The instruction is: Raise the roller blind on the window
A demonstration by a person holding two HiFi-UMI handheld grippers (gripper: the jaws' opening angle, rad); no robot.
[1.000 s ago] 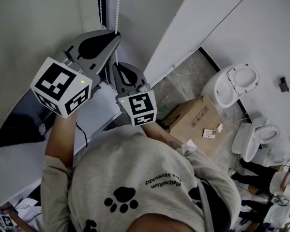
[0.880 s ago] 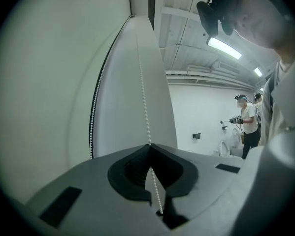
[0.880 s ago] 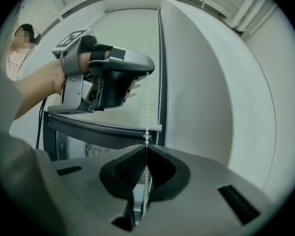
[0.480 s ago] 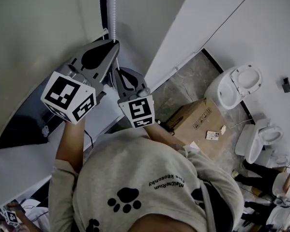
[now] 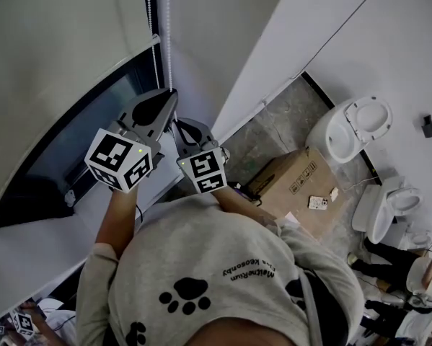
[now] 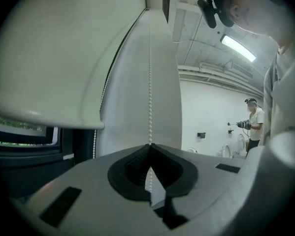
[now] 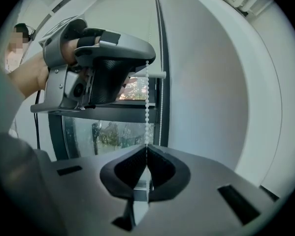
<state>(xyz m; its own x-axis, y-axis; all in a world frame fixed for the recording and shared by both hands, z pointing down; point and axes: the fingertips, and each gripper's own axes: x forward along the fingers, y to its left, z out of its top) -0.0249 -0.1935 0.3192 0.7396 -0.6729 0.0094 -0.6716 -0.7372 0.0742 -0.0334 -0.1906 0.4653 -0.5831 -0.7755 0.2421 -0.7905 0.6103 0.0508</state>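
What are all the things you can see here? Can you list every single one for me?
blind: one, creamy white, covering the top part of the window.
window: one, dark glass, showing below the blind.
bead chain: one, white, hanging beside the blind.
cardboard box: one, brown, on the floor far below.
toilets: two seen clearly, white, on the floor right of the box.
other person: one, white top, far back in the left gripper view.
shirt: one, grey with a black paw print, on the person at the bottom of the head view.
left tongs: one, grey, shut on the bead chain, higher up.
right tongs: one, grey, shut on the same chain, just below.
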